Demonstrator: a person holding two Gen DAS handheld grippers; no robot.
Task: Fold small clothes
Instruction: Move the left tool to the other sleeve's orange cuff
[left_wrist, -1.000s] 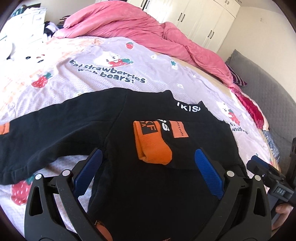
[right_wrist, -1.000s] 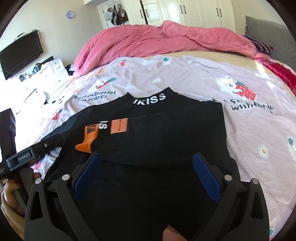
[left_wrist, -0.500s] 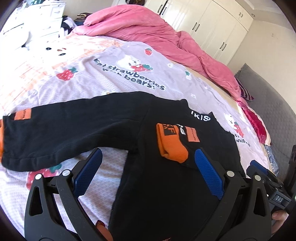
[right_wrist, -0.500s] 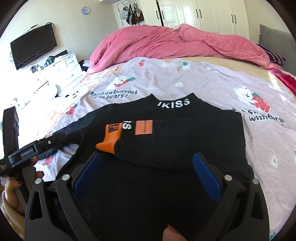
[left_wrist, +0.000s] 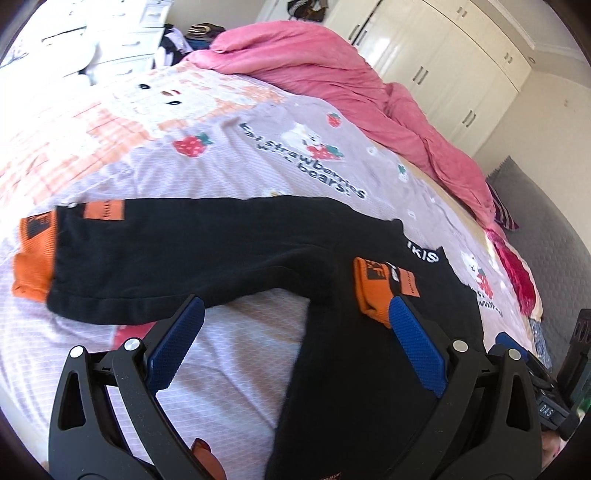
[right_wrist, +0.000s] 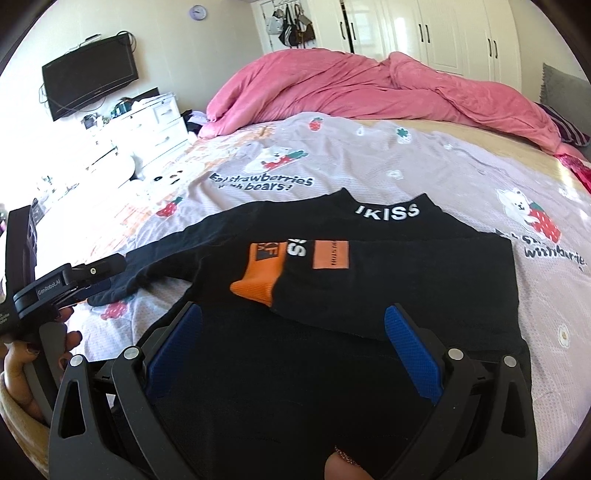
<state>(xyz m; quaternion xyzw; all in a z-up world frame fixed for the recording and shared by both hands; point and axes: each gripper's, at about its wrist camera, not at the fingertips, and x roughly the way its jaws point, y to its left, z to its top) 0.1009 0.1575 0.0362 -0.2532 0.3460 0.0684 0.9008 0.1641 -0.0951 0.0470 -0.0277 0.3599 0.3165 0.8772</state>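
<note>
Both claws of mine stand wide apart with nothing between their blue pads. My left claw (left_wrist: 295, 347) hangs over the bedsheet (left_wrist: 236, 155) and the near edge of the black sweater (right_wrist: 332, 369); its left pad sits above the pale printed sheet, its right pad above the sweater's body, close to an orange cuff (left_wrist: 371, 291). My right claw (right_wrist: 293, 349) hangs over the middle of the sweater, both pads above black cloth.

That sweater lies flat on the bed, collar away from me, white letters "IKISS" on the collar (right_wrist: 388, 213). One sleeve is folded across the chest, its orange cuff and an orange patch (right_wrist: 330, 254) resting on the black front. The other sleeve (left_wrist: 177, 251) stretches straight out to the side over the sheet, ending in a second orange cuff (left_wrist: 33, 262) with an orange patch beside it.

From the right wrist view my left claw shows at the left edge, low beside that outstretched sleeve; whether it touches the cloth I cannot tell.

Farther back a pink duvet (right_wrist: 369, 88) is bunched across the bed. White wardrobes (right_wrist: 443, 33) stand behind it, and a dark television (right_wrist: 90, 85) hangs on the wall above a white dresser (right_wrist: 147, 122).
</note>
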